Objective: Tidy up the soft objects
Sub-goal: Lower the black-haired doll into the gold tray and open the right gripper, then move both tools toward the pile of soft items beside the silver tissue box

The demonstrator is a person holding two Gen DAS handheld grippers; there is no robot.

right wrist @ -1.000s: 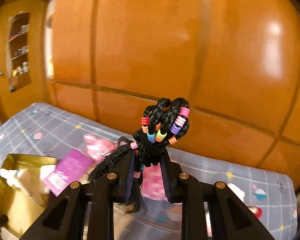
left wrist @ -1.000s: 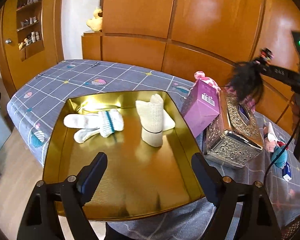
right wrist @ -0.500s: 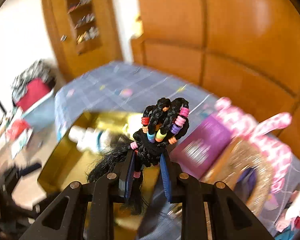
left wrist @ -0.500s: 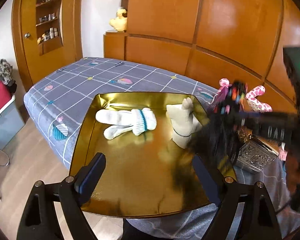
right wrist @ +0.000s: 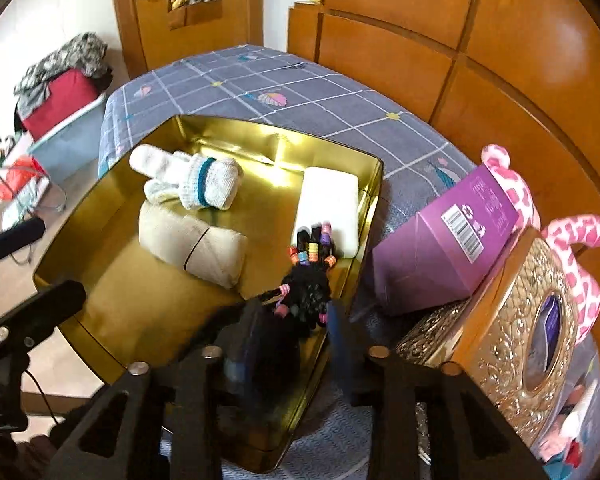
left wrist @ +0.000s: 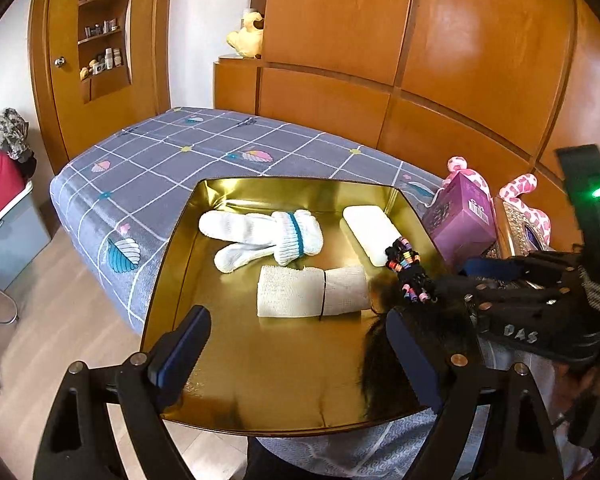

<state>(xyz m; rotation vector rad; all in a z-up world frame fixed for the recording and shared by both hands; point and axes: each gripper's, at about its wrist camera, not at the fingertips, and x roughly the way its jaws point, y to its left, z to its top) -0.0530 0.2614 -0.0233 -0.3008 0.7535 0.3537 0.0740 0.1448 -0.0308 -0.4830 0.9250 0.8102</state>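
The black braided hairpiece with coloured beads (right wrist: 308,280) sits between the fingers of my right gripper (right wrist: 296,332), whose jaws stand a little apart on either side of it; whether they still press the braid I cannot tell, as that part is blurred. The beaded end reaches over the right edge of the gold tray (right wrist: 120,284), just beside the white foam block (right wrist: 328,208), and in the left wrist view the loose hair hangs down to the tray floor (left wrist: 380,360). My left gripper (left wrist: 296,344) is spread wide and holds nothing, poised over the near side of the gold tray (left wrist: 260,380). Inside the tray lie a folded cream cloth bundle (right wrist: 192,244) near the middle and a pair of white socks with a teal stripe (right wrist: 192,180) toward the far left. The tray rests on a bed with a grey checked cover (right wrist: 300,92). To the right of the tray stand a purple box (right wrist: 452,248), an ornate gold tissue box (right wrist: 520,340) and a pink spotted plush toy (right wrist: 572,256), against wooden wall panels (left wrist: 420,48).
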